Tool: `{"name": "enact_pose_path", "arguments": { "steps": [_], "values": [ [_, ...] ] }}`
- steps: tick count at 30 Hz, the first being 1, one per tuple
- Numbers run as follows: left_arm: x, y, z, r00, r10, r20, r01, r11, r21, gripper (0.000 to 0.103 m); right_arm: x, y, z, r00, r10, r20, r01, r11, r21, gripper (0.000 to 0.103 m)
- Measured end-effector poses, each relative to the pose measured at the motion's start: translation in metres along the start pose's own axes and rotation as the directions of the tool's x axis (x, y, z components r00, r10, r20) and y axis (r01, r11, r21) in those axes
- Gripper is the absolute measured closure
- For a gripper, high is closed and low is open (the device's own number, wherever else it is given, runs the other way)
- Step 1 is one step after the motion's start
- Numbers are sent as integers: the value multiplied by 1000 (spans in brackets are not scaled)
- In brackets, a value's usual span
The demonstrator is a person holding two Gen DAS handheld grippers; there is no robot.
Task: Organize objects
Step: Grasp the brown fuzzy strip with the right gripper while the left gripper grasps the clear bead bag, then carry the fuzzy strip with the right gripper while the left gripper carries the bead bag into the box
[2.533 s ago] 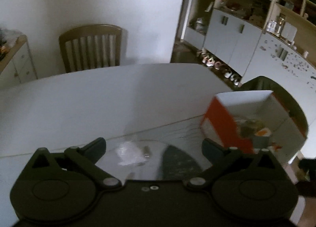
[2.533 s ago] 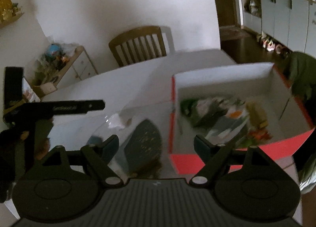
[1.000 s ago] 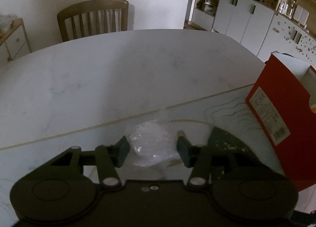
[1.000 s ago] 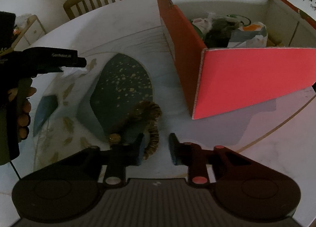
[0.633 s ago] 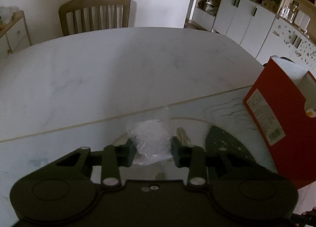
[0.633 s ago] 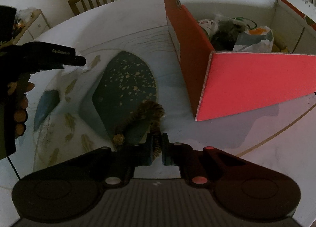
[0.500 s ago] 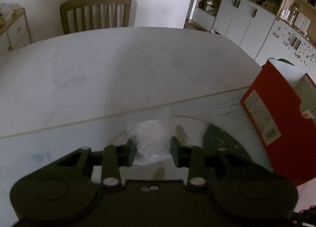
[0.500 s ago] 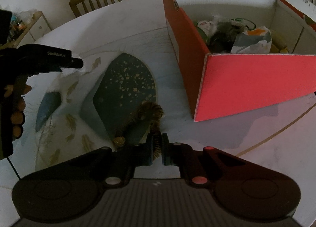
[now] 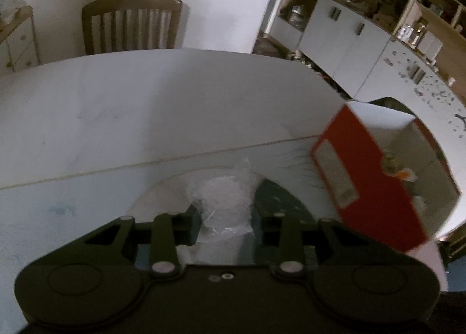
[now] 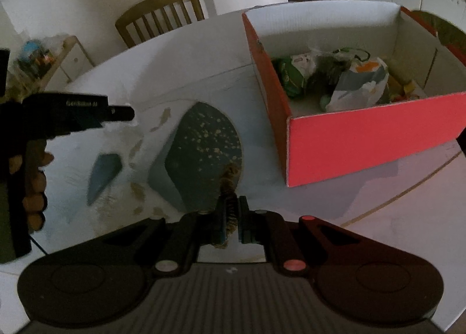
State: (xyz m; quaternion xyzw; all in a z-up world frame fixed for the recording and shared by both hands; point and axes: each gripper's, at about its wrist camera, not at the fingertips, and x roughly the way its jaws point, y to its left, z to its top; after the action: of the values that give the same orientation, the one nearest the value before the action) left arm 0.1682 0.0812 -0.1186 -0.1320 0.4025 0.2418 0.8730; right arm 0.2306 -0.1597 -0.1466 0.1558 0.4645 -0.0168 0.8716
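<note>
The pale marble-look counter (image 9: 122,107) carried a round painted panel of dark blue-green shapes with gold flecks (image 10: 204,145), and an open red cardboard box with white inner walls (image 10: 364,142) stood just beside it, holding crumpled packets. A brown slat-backed wooden chair (image 9: 131,24) stood against the white wall, with white cupboards (image 9: 343,28) off to the right (the frames were dim and blurred).

The left hand-held gripper (image 9: 225,220) was clamped on a crumpled clear plastic bag (image 9: 224,203). The right hand-held gripper (image 10: 230,219) was closed on a brown fuzzy scrunchie (image 10: 228,188), which hung from its pads.

A second earlier both items lay on the painted panel between wider jaws; now both were pinched and raised above it.
</note>
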Motion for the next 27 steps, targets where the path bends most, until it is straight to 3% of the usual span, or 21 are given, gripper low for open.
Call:
{"name": "enact_pose_path", "arguments": {
  "steps": [16,27],
  "values": [
    [-47,-62,-5,992,-102,-67,106,993,54,69,-65,-22,27,997,55,55,-57,998,32,97],
    [-60,-116,6,993,-102,-54,106,990,92,69,-104,-68,69,991,67,114,-70,997,20,97]
  ]
}}
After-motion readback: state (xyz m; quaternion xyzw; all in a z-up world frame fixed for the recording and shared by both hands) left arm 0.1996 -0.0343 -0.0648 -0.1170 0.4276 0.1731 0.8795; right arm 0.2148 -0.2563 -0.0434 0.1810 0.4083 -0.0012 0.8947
